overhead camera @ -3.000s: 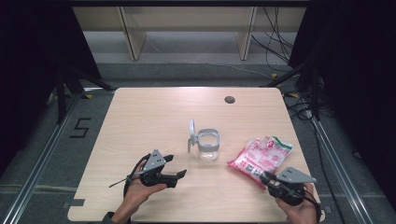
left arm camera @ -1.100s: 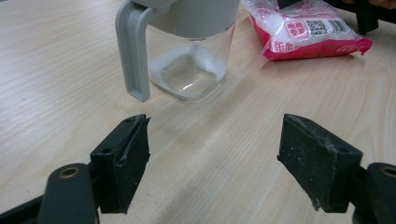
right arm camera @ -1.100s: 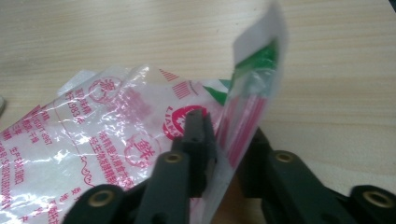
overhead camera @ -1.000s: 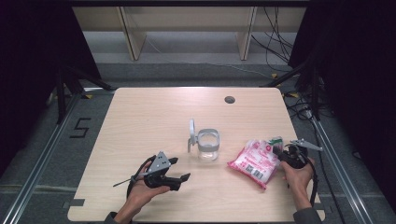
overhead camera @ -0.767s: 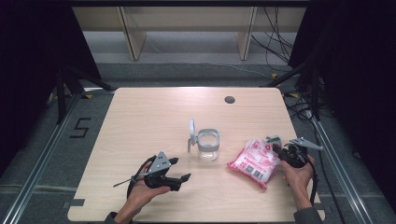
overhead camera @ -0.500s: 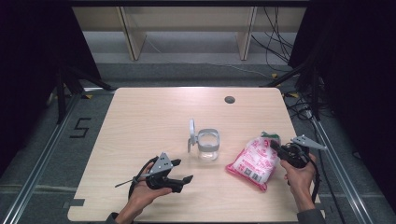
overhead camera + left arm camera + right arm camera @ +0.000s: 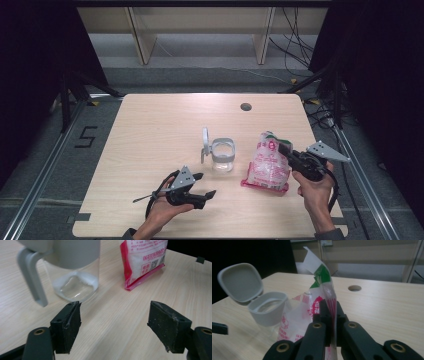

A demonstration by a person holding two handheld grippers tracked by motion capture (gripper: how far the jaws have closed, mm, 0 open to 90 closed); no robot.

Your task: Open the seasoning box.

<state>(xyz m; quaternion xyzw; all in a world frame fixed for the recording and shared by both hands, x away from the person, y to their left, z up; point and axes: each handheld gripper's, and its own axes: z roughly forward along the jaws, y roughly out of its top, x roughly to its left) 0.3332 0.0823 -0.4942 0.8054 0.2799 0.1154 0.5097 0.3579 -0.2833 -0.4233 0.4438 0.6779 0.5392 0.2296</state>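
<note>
Pinching the pink bag, the right gripper contrasts with the left gripper, jaws apart.

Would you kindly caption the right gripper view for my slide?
Right gripper pinches pink bag upright beside open-lidded clear jar.

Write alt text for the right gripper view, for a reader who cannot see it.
The right gripper has its two black jaws shut on the edge of a pink and white bag, which stands upright above a light wooden table. To the left stands a clear jar with its grey hinged lid flipped open.
</note>
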